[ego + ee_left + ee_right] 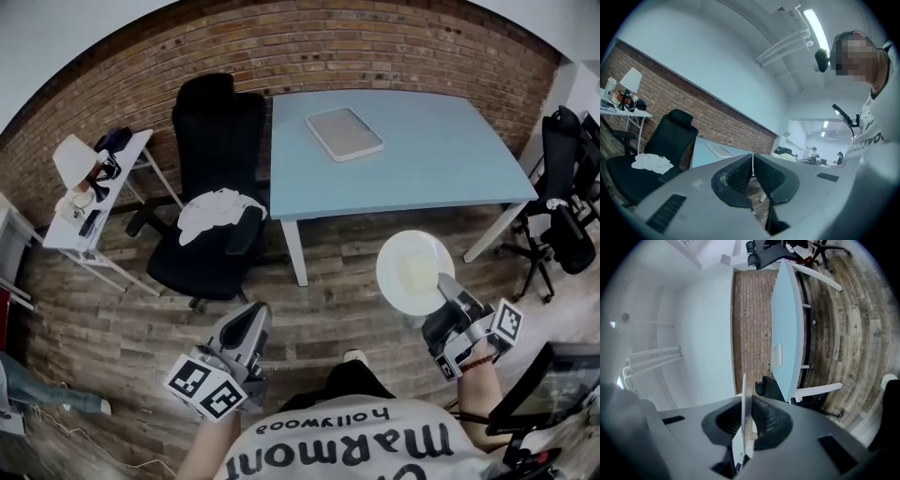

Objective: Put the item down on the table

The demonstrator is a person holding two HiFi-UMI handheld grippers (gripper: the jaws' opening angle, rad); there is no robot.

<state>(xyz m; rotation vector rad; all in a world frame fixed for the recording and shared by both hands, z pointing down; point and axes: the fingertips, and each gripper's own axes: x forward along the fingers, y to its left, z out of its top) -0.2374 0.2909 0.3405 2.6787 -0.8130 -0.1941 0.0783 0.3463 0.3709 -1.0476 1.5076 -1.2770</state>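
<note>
The right gripper [448,287] has its jaws clamped on the rim of a white plate [409,270], held above the floor [328,291] near the blue bench [450,164]. The left gripper [249,326] hangs low, jaws pressed together on nothing.

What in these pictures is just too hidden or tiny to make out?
- The plate: right gripper view shows it edge-on, so its face is hidden.
- The flat grey slab on the blue table: head view, too small to tell tray from tablet.
- The clutter on the white side table: head view, too small to name.
</note>
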